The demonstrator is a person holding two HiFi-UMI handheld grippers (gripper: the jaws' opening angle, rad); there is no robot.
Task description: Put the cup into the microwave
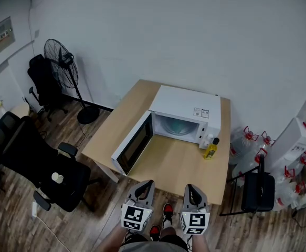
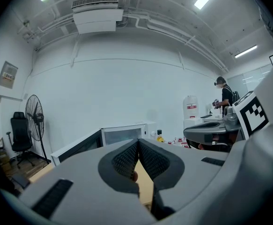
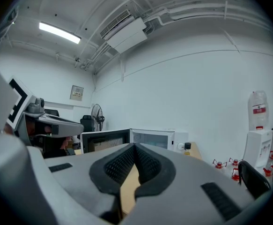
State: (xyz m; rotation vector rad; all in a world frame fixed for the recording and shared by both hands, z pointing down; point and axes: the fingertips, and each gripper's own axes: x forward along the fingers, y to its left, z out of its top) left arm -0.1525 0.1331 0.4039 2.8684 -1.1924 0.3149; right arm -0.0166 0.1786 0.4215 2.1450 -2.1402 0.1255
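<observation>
A white microwave (image 1: 187, 109) stands at the back of a wooden table (image 1: 176, 167), its door (image 1: 133, 147) swung wide open to the left. A pale greenish shape (image 1: 175, 125) shows inside the cavity; I cannot tell whether it is the cup. My left gripper (image 1: 144, 185) and right gripper (image 1: 193, 189) hover side by side at the table's near edge, both shut with nothing between the jaws. In the left gripper view the gripper (image 2: 138, 142) points at the microwave (image 2: 122, 134). In the right gripper view the gripper (image 3: 134, 146) faces the microwave (image 3: 152, 137) too.
A yellow bottle (image 1: 211, 149) stands on the table by the microwave's right front corner. A floor fan (image 1: 63, 67) and black office chairs (image 1: 42, 167) are on the left. A black chair (image 1: 259, 190) and water jugs (image 1: 247, 139) are on the right. A person (image 2: 225, 97) stands far off.
</observation>
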